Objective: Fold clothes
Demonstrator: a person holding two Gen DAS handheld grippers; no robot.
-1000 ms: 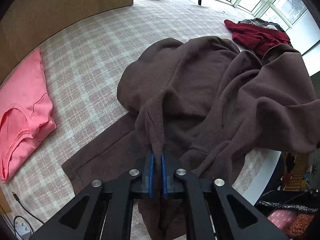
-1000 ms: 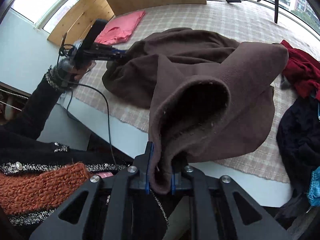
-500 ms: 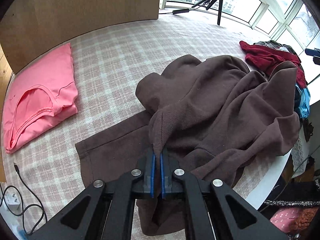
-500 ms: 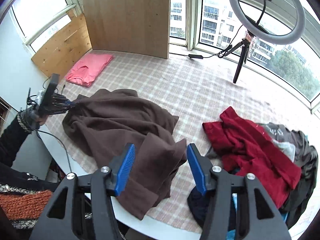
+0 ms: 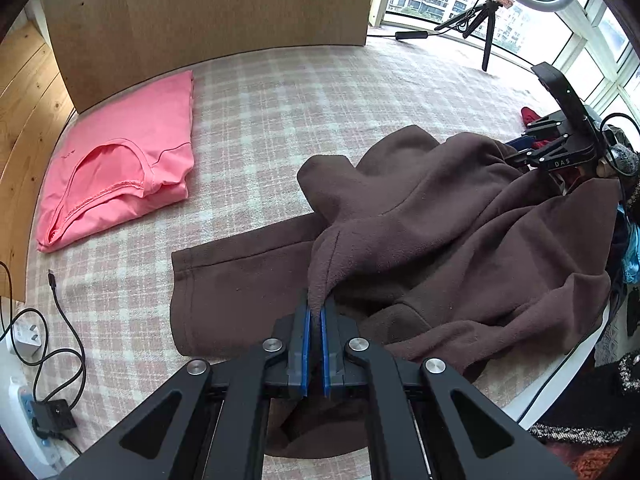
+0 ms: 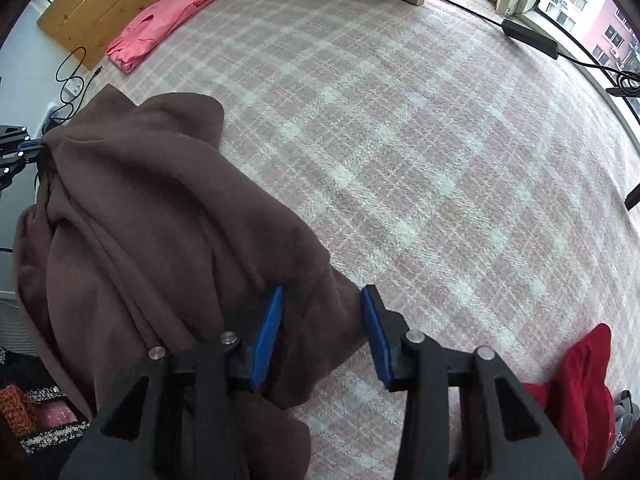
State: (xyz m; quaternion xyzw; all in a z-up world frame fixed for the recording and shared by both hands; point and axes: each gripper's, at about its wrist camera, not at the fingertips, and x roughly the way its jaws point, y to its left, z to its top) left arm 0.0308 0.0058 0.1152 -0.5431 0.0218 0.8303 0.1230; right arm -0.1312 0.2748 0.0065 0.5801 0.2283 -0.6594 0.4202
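Observation:
A brown fleece garment (image 5: pixel 440 232) lies crumpled on the pink plaid tabletop (image 5: pixel 320 92). My left gripper (image 5: pixel 315 308) is shut on a pinched fold of it near the table's front edge. My right gripper (image 6: pixel 322 300) is open, its blue pads straddling the garment's far edge (image 6: pixel 312 292), low over the cloth. It also shows in the left wrist view (image 5: pixel 556 148) at the garment's right side. The garment fills the left of the right wrist view (image 6: pixel 140 220).
A folded pink shirt (image 5: pixel 120 168) lies at the back left, also in the right wrist view (image 6: pixel 168 20). Red clothing (image 6: pixel 580 380) lies at the right. Cables and a power strip (image 5: pixel 36 360) sit at the left edge. A ring light tripod (image 5: pixel 484 20) stands behind.
My right gripper let go of the brown garment, opened, and came down over the garment's far edge. The left gripper keeps its hold and has drawn the fold back a little.

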